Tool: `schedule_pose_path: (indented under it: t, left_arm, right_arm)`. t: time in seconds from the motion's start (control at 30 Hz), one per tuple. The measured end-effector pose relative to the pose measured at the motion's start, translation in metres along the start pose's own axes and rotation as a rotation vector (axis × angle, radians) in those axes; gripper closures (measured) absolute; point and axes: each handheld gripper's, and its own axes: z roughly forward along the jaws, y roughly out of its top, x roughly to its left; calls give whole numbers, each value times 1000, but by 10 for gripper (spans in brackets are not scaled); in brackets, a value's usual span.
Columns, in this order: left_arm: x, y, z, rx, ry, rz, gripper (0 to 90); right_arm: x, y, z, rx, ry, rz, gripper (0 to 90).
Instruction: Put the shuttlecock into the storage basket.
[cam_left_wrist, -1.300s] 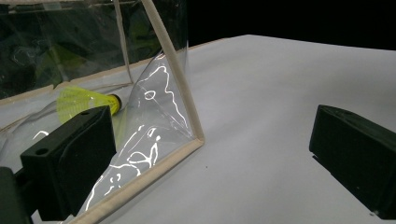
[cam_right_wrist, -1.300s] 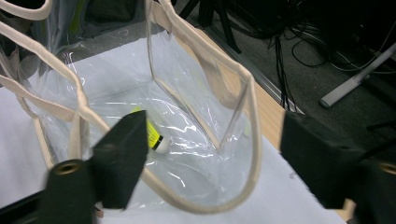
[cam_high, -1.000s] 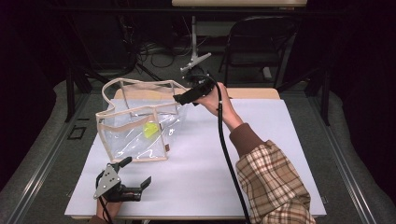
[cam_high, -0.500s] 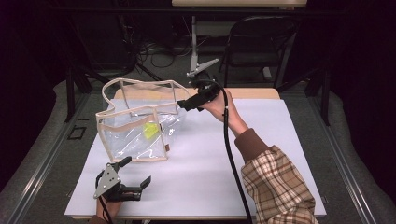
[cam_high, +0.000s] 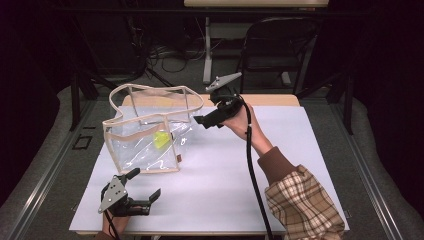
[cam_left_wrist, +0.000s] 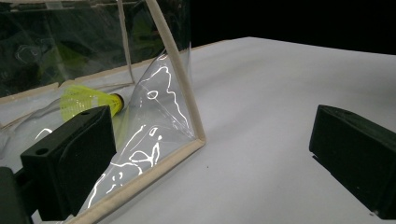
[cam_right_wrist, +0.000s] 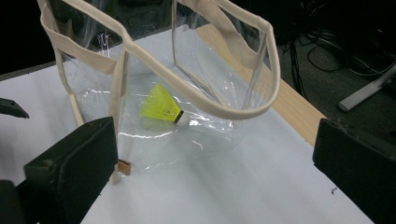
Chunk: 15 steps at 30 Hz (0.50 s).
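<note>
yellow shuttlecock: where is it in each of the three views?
High view: shuttlecock left of centre, inside the clear bag.
Left gripper view: upper left, behind the bag's corner seam.
Right gripper view: centre, on the bag's floor.
Shared landmark: the bag's beige trim.

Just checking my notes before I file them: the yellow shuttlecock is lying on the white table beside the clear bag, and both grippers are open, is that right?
Not quite. The yellow shuttlecock lies inside the clear bag, on its bottom, not beside it on the white table; the right gripper view shows it behind the clear wall. The left gripper and right gripper are indeed open.
</note>
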Motion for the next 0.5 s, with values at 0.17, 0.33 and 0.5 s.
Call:
schedule_pose_path:
  t: [0.17,0.33,0.5]
  left_arm:
    - [0,0,0,5,-1,-1,4]
    - [0,0,0,5,-1,0,4]
    - [0,0,0,5,1,-2,4]
  right_arm:
    - [2,-13,-4,2,-1,1,0]
    - [1,-28,-5,8,-10,4,0]
    - [3,-40,-12,-1,-18,8,0]
